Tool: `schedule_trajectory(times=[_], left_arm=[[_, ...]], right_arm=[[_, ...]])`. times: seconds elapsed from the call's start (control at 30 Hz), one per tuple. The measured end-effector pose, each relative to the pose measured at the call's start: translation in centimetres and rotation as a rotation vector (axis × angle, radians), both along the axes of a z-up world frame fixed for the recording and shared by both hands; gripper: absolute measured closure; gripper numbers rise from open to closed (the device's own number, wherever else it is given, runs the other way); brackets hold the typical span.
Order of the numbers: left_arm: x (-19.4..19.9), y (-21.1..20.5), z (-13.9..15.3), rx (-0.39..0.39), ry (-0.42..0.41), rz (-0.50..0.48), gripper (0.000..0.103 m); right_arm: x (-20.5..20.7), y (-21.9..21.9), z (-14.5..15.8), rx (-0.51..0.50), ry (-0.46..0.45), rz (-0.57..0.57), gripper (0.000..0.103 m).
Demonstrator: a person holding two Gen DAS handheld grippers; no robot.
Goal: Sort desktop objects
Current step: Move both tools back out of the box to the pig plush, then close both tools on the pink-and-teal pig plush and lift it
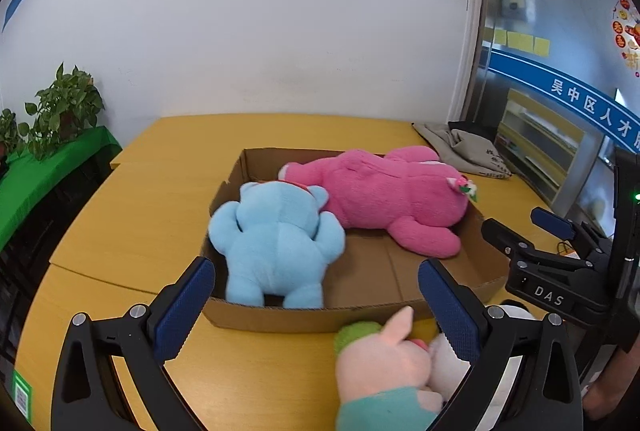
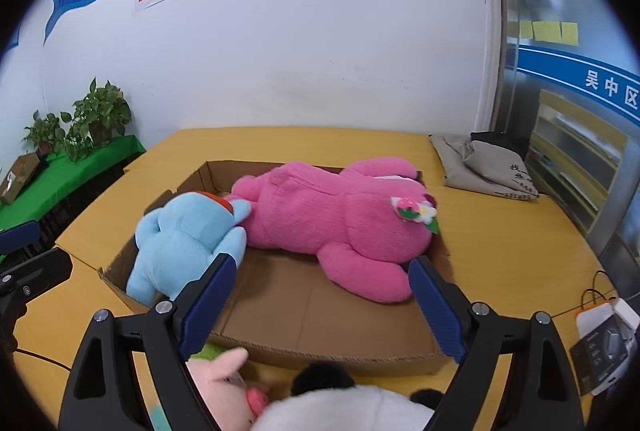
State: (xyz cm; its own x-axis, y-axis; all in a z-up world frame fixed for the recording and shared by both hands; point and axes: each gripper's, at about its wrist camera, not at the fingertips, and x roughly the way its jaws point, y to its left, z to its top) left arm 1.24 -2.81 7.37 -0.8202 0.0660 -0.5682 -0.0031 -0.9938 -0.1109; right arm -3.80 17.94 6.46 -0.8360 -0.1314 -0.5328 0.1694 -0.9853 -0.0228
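Pale pink plush pig w/ teal shirt [image 1: 384, 363]: lower body cut by frame bottom, partly behind left tongs' finger. White plush w/ black ears [image 2: 344, 407] at near tabletop edge: mostly cut off, face unseen. Blue plush bear [image 2: 188, 239] & pink plush bear [image 2: 332, 223] lie face-down in cardboard tray [image 2: 320, 351]; faces hidden.

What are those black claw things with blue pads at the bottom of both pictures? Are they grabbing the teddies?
They are grabbing tools, one in each of a person's hands, each with a little camera looking out between its two jaws. One picture comes from the left gripper, the other from the right gripper. Both have their jaws open and hold nothing. On the yellow table sits a cardboard box with a blue teddy and a pink teddy lying inside. Nearer the cameras, outside the box, wait a pink pig toy and a black and white toy. A grey cloth bag lies farther back.
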Motion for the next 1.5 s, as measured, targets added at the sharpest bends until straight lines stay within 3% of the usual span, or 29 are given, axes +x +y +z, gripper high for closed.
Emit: schedule_trajectory(times=[0.23, 1.0, 1.37, 1.5], left_arm=[[1.4, 0.4, -0.2, 0.032, -0.007, -0.016, 0.0], [1.9, 0.5, -2.0, 0.07, -0.063, -0.065, 0.0], [1.0, 0.8, -3.8, 0.129, -0.134, -0.136, 0.0], [0.5, 0.3, -5.2, 0.194, -0.191, -0.175, 0.0]], right_arm=[[1.5, 0.8, 0.1, 0.047, 0.011, -0.032, 0.015], [3.2, -0.2, 0.3, 0.064, 0.006, -0.011, 0.015], [3.4, 0.5, -0.2, 0.054, -0.02, -0.006, 0.015], [4.3, 1.2, -1.1, 0.066, -0.046, 0.013, 0.015]])
